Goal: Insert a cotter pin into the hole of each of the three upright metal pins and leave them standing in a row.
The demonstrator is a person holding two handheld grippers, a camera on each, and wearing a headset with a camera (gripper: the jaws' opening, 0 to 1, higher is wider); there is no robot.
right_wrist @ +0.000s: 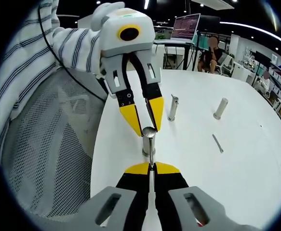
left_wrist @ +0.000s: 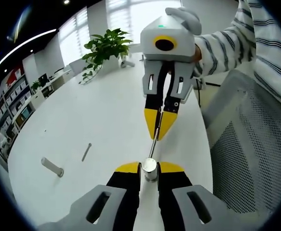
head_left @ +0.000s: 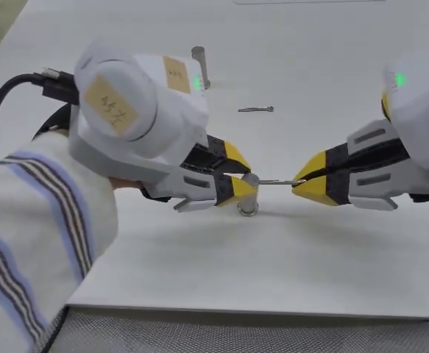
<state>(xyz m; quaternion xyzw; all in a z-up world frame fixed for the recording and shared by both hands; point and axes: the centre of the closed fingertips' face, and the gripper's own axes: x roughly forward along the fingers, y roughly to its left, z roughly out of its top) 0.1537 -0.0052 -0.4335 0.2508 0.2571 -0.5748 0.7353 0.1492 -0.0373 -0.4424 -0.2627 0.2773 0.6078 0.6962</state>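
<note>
At metal pin (head_left: 251,179): cotter pin (head_left: 279,182) horizontal, tip leftward.

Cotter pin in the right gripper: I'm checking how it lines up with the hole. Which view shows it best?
The head view: the cotter pin lies side-on, its exposed length running from the right gripper to the metal pin. The left gripper view shows it foreshortened; the right gripper view looks almost straight along it.
</note>
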